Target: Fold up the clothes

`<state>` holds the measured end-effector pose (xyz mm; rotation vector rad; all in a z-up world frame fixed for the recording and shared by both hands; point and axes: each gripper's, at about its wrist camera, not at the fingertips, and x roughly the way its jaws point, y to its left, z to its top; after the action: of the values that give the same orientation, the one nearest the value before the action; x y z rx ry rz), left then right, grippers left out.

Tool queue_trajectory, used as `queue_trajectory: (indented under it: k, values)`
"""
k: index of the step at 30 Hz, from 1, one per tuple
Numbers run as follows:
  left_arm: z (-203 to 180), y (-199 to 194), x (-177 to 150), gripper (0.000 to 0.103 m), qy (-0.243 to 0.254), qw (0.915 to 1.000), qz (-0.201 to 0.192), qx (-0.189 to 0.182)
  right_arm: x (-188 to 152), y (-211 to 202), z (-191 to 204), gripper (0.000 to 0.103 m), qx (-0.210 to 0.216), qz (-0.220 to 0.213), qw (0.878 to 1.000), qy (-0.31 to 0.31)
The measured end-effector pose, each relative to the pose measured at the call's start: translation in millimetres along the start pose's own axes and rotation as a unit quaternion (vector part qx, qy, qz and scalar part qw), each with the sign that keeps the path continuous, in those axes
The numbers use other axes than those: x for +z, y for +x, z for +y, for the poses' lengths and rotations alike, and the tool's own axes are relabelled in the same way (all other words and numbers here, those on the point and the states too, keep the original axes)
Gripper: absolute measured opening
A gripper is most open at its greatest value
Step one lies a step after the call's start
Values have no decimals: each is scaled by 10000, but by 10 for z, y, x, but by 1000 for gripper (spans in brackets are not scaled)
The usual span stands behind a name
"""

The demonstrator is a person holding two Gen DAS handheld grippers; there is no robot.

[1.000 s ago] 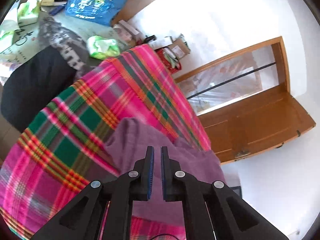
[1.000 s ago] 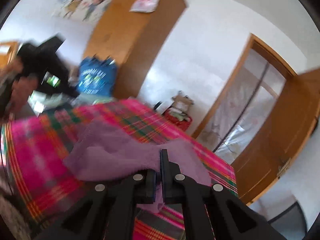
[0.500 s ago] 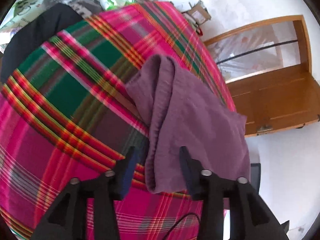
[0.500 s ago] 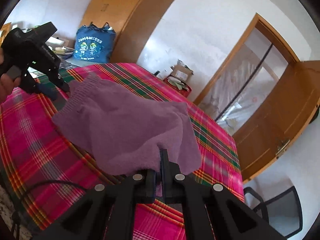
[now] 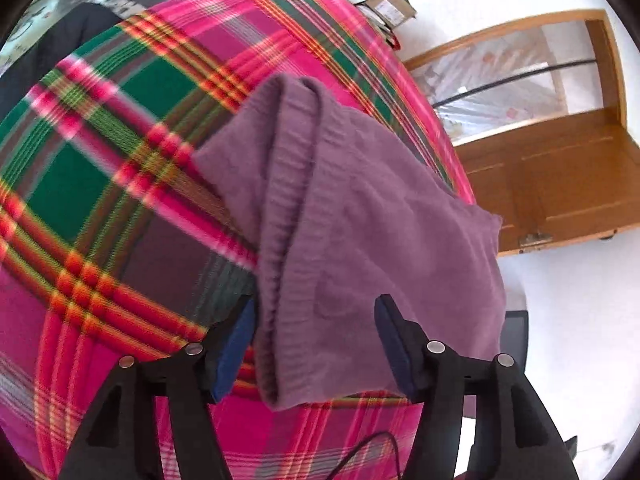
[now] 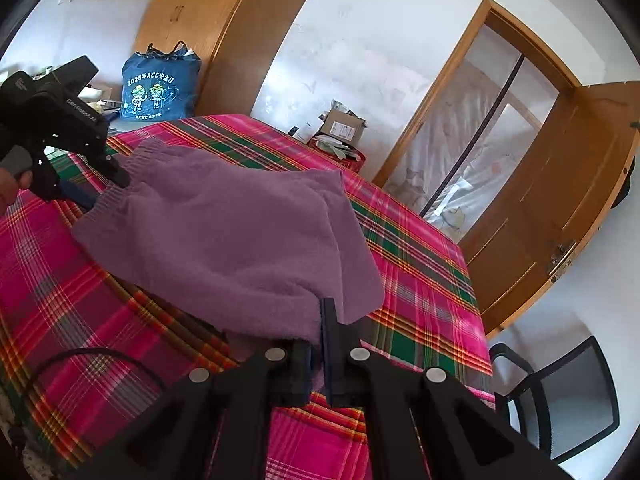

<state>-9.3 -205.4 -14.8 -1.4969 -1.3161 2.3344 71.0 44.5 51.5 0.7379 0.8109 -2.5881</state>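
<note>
A purple knitted sweater (image 5: 360, 216) lies folded on the table's pink plaid cloth (image 5: 104, 168). My left gripper (image 5: 316, 340) is open, and the sweater's ribbed hem lies loose between its spread fingers. In the right wrist view the same sweater (image 6: 224, 240) spreads across the cloth (image 6: 420, 264). My right gripper (image 6: 316, 344) is shut on the sweater's near edge, which lifts slightly there. The left gripper (image 6: 100, 190) shows at the sweater's far left corner, held by a hand (image 6: 10, 188).
A blue printed bag (image 6: 160, 88) stands beside a wooden wardrobe (image 6: 224, 28) behind the table. A cardboard box (image 6: 344, 128) sits on the floor by the wall. An open wooden door (image 6: 560, 200) and a black mesh chair (image 6: 568, 396) are to the right. A black cable (image 6: 96, 356) crosses the near cloth.
My left gripper has opened and let go of the sweater, which has dropped from being held up onto the cloth. The right gripper stays shut on its edge.
</note>
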Motion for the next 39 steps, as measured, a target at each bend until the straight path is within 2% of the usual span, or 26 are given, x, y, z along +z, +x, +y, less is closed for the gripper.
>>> queue_trajectory:
  k: [2, 6, 8, 10, 13, 20, 21, 22, 23, 25, 28, 31, 35, 39]
  values:
    - [-38, 17, -16, 63, 86, 10000, 33, 2, -23, 2, -21, 4, 9, 7, 10000, 32]
    - [-37, 55, -44, 63, 127, 9994, 165, -267, -22, 34, -50, 4, 9, 33, 10000, 64]
    - [1, 75, -30, 58, 45, 9989, 181, -429, -20, 39, -40, 4, 10, 41, 10000, 70]
    - [43, 94, 0, 49, -64, 9985, 146, -527, -21, 48, -30, 4, 19, 58, 10000, 71]
    - [100, 105, 29, 48, -224, 9974, 65, -685, -19, 48, -14, 4, 54, 62, 9999, 91]
    - [-68, 155, -43, 48, 209, 9985, 106, -488, -36, 100, -16, 4, 89, 132, 9997, 172]
    - [-79, 181, -51, 40, 224, 9983, 171, -506, -40, 113, -9, 4, 94, 158, 9997, 178]
    - [-67, 236, -55, 19, 163, 9975, 329, -596, -45, 122, -3, 4, 92, 178, 9996, 175]
    - [-51, 279, -59, 9, 101, 9968, 446, -650, -50, 130, 3, 4, 91, 199, 9996, 172]
    - [-14, 301, -60, 9, -5, 9966, 514, -650, -51, 136, 6, 4, 86, 222, 9996, 168]
    - [-5, 164, -50, 9, -26, 9968, 368, -705, -34, 118, -3, 4, 73, 202, 9996, 166]
    - [53, -172, -27, 9, -70, 9960, 39, -892, 14, 41, -3, 4, 93, 34, 9998, 157]
    - [101, -597, -4, 9, -13, 9939, -391, -1031, 117, -144, 65, 4, 281, -267, 9992, 82]
    - [97, -891, -18, 9, 26, 9914, -667, -1127, 205, -271, 148, 4, 585, -373, 9976, 13]
